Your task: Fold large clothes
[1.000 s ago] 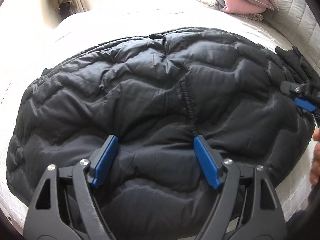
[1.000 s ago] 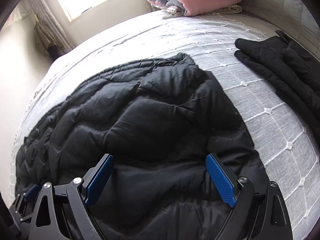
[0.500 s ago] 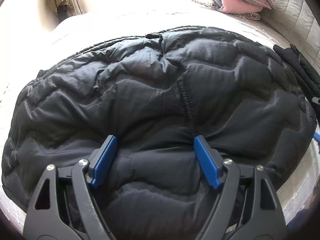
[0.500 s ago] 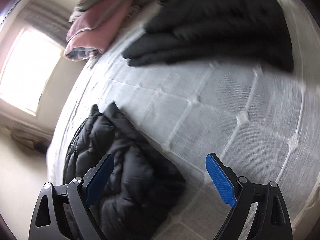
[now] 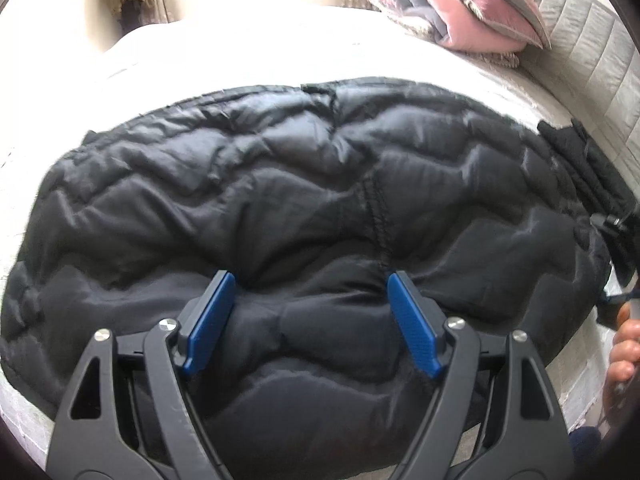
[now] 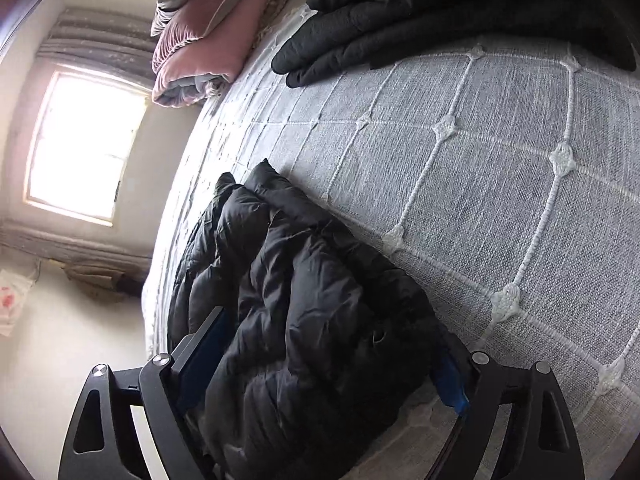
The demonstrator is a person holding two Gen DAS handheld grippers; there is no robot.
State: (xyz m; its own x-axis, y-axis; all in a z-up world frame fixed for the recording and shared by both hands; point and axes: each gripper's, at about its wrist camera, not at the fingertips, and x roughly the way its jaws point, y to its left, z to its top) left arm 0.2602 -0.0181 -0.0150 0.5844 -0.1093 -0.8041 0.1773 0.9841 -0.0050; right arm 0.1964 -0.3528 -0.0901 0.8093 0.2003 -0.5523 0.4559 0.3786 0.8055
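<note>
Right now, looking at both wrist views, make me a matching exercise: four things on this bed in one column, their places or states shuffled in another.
Things:
1. puffer jacket
2. pink blanket
3. folded dark garment
4. left hand-held gripper

States:
A. folded, by the headboard
B. open, over the jacket
C. spread out on the bedspread
D. lying off to the right

Pairs: 1-C, 2-A, 3-D, 4-B

The jacket [image 5: 320, 216] lies spread on the bed [image 5: 248, 56]. Behind it to the right, a folded blanket [image 5: 460, 20] sits by the headboard [image 5: 592, 52]. A second garment [image 6: 440, 12], possibly another coat, lies right of the jacket.
</note>
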